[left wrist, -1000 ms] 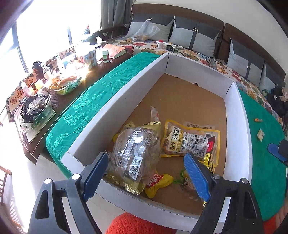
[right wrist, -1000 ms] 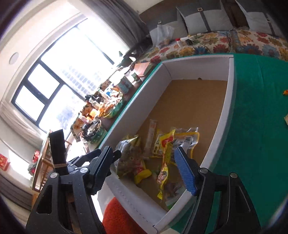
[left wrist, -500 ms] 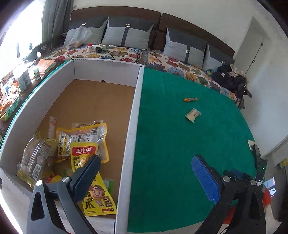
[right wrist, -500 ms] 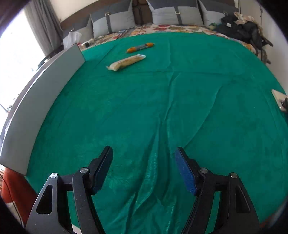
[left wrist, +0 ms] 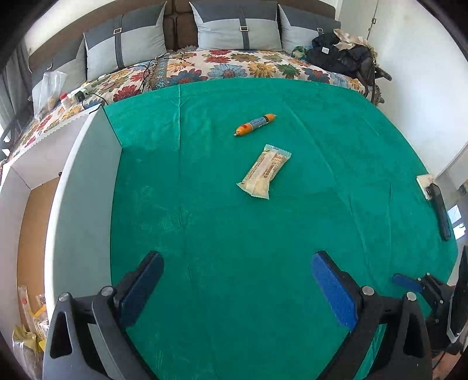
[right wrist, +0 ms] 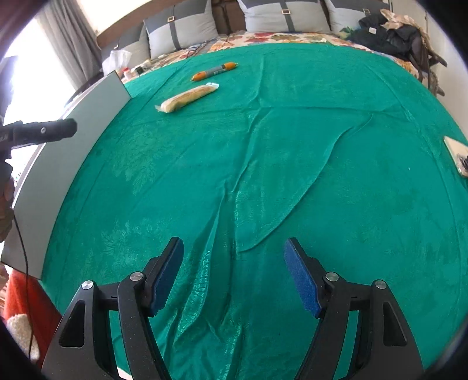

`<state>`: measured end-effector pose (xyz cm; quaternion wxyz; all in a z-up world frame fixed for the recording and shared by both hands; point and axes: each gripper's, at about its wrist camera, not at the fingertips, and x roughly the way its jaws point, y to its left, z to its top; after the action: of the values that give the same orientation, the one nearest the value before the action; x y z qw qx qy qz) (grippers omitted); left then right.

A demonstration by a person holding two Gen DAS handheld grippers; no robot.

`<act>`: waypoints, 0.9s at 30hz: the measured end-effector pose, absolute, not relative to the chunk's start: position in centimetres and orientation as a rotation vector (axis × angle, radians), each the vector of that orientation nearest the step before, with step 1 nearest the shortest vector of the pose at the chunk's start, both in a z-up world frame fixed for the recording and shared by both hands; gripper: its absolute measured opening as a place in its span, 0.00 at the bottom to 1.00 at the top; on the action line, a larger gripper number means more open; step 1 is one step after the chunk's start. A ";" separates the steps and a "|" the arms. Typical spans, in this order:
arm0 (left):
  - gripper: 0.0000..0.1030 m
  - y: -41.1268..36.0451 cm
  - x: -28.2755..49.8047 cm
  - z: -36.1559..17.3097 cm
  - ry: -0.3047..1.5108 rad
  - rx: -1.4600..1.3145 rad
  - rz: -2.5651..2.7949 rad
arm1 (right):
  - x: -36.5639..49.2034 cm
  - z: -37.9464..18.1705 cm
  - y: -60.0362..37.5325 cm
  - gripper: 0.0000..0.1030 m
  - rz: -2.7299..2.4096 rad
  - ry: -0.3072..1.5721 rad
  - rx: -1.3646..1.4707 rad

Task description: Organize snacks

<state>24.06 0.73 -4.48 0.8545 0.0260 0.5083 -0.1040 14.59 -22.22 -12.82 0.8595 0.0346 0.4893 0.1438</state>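
Two snacks lie on the green cloth: a pale wrapped bar (left wrist: 264, 171) and beyond it an orange sausage stick (left wrist: 255, 124). Both also show in the right wrist view, the bar (right wrist: 187, 97) and the sausage (right wrist: 215, 71) at the far left. A white cardboard box (left wrist: 84, 187) stands at the left, with snack packets (left wrist: 27, 330) in its near corner. My left gripper (left wrist: 236, 277) is open and empty, over the cloth, well short of the bar. My right gripper (right wrist: 234, 263) is open and empty above wrinkled cloth.
A phone (left wrist: 438, 210) lies at the cloth's right edge, and shows in the right wrist view (right wrist: 457, 156). A sofa with grey cushions (left wrist: 237, 26) and a floral cover runs along the back. Dark clothes (left wrist: 345, 55) are piled at the back right.
Both grippers have swung right, away from the box and over the green cloth. The box interior has left the views; the two loose snacks are now ahead. Both stay open.
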 end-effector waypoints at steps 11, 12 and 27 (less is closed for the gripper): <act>0.96 -5.5 34.0 -9.6 1.140 0.206 -0.240 | 14.8 -13.1 -21.9 0.77 0.314 1.035 0.060; 0.93 -5.9 34.5 -10.1 1.140 0.208 -0.236 | 14.7 -13.1 -21.7 0.78 0.313 1.034 0.046; 0.24 -1.4 29.1 -9.5 1.071 -0.109 -0.151 | 14.7 -13.4 -20.9 0.81 0.299 1.020 -0.027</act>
<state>29.06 -1.42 -9.49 0.8558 -0.0517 0.5097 -0.0719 14.75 -20.92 -13.38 0.8621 -0.0127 0.4862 0.1423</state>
